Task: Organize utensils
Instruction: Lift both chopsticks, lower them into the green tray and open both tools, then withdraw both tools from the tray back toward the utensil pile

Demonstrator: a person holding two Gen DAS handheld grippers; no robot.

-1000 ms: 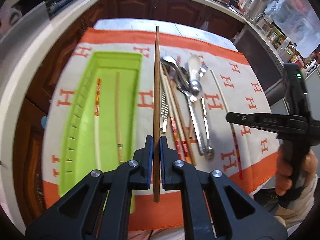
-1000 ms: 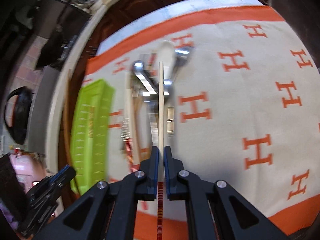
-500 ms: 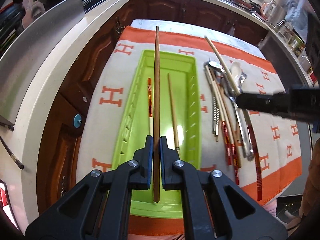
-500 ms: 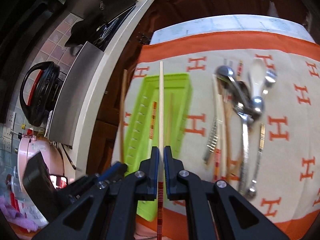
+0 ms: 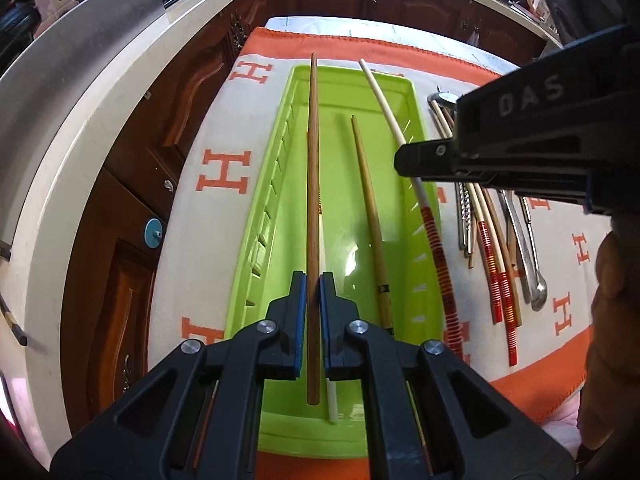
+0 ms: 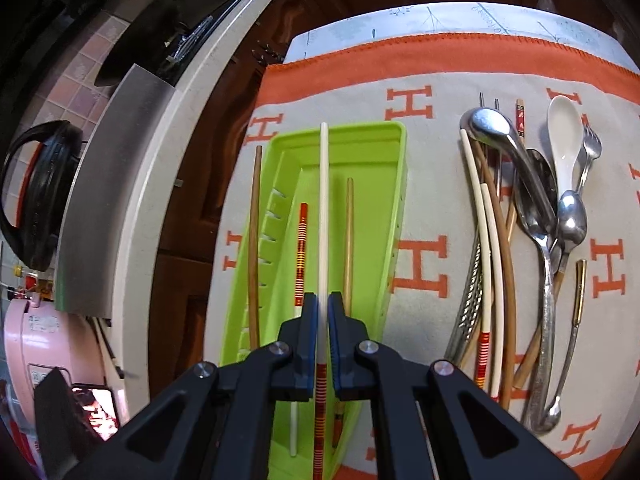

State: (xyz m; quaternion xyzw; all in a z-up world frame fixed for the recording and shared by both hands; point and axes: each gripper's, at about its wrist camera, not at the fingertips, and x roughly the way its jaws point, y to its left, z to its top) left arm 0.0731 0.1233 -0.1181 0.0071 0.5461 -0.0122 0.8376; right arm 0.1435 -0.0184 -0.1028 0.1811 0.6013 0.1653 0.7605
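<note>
My left gripper (image 5: 313, 292) is shut on a long brown wooden chopstick (image 5: 312, 140) that hangs lengthwise over the left side of the green tray (image 5: 280, 168). My right gripper (image 6: 323, 312) is shut on a white chopstick with a red-striped handle (image 6: 323, 200), held over the tray's (image 6: 360, 132) middle. In the left wrist view this white chopstick (image 5: 386, 104) slants over the tray's right side. On the tray floor lie a bamboo chopstick (image 5: 370, 216) and a red-banded white chopstick (image 6: 301, 248). Loose spoons (image 6: 516, 168), a fork (image 6: 592, 148) and chopsticks (image 6: 488, 240) lie right of the tray.
An orange-and-beige cloth with H marks (image 6: 420, 260) covers the table. A pale counter edge (image 5: 80, 140) with dark wooden cabinets runs along the left. A black kettle (image 6: 36, 192) and a pink appliance (image 6: 40, 336) stand there. A hand (image 5: 612, 280) holds the right gripper.
Both grippers have moved left from above the utensil pile to above the green tray and come closer to it, each still carrying its chopstick.
</note>
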